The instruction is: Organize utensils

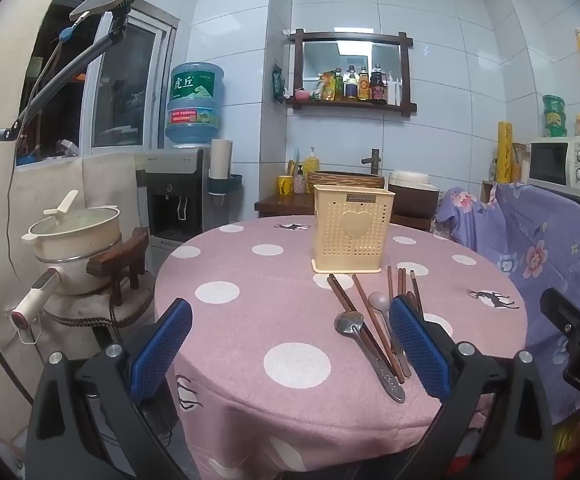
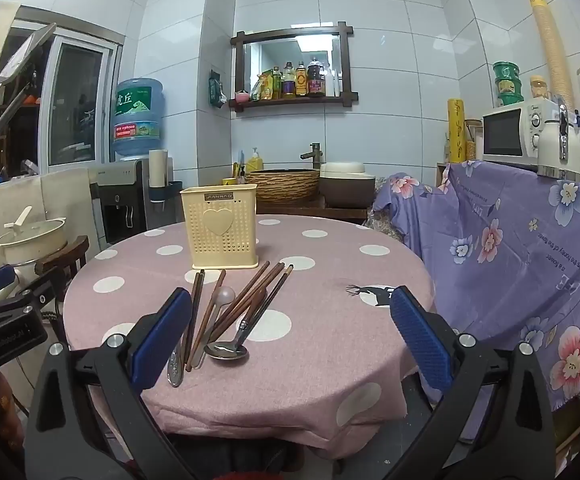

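Both blue-padded grippers, left gripper (image 1: 290, 344) and right gripper (image 2: 290, 340), hover with jaws wide apart, empty, over the pink polka-dot round table (image 2: 322, 360). Brown wooden chopsticks (image 2: 245, 300) and steel spoons (image 2: 225, 350) lie loose before the upright cream perforated plastic holder (image 2: 219, 232).

Round table (image 2: 330, 380), pink dotted cloth. Obstacles as I see them from the right wrist view:
- Cream holder (image 2: 219, 232), upright, at 11 o'clock, set back from the near edge.
- Utensil pile (image 2: 225, 316) lying just in front of it, spread toward 12 o'clock.
- Draped floral cloth (image 2: 510, 260) walling the 2 to 3 o'clock side, close to the rim.
- Chair back (image 2: 65, 256) and pot (image 2: 33, 236) at 9 o'clock, beside the rim.

Free room: bare cloth from 12 to 2 o'clock; the near edge at 6 o'clock.
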`<action>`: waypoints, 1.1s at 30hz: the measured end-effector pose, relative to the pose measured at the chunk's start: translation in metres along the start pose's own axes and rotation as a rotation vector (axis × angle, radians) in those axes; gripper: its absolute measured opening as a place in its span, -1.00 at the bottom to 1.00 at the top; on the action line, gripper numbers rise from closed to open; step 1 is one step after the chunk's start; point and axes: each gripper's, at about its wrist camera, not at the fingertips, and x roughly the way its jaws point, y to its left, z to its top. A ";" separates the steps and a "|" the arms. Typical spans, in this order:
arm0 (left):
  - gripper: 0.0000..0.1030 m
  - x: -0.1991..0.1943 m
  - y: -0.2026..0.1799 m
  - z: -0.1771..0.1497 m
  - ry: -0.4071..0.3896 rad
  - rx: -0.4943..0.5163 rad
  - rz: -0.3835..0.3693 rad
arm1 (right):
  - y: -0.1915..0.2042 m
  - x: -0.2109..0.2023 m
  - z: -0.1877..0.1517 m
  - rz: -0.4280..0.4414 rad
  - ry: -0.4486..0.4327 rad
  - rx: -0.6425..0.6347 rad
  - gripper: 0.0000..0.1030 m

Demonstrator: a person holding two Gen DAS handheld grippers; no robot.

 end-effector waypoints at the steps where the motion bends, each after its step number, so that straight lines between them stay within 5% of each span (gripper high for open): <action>1: 0.90 -0.001 0.001 0.000 -0.011 -0.008 -0.007 | 0.000 0.000 0.000 0.000 0.001 0.001 0.90; 33: 0.90 0.002 0.008 -0.003 0.015 -0.012 -0.001 | -0.001 -0.001 0.001 0.003 0.007 -0.001 0.90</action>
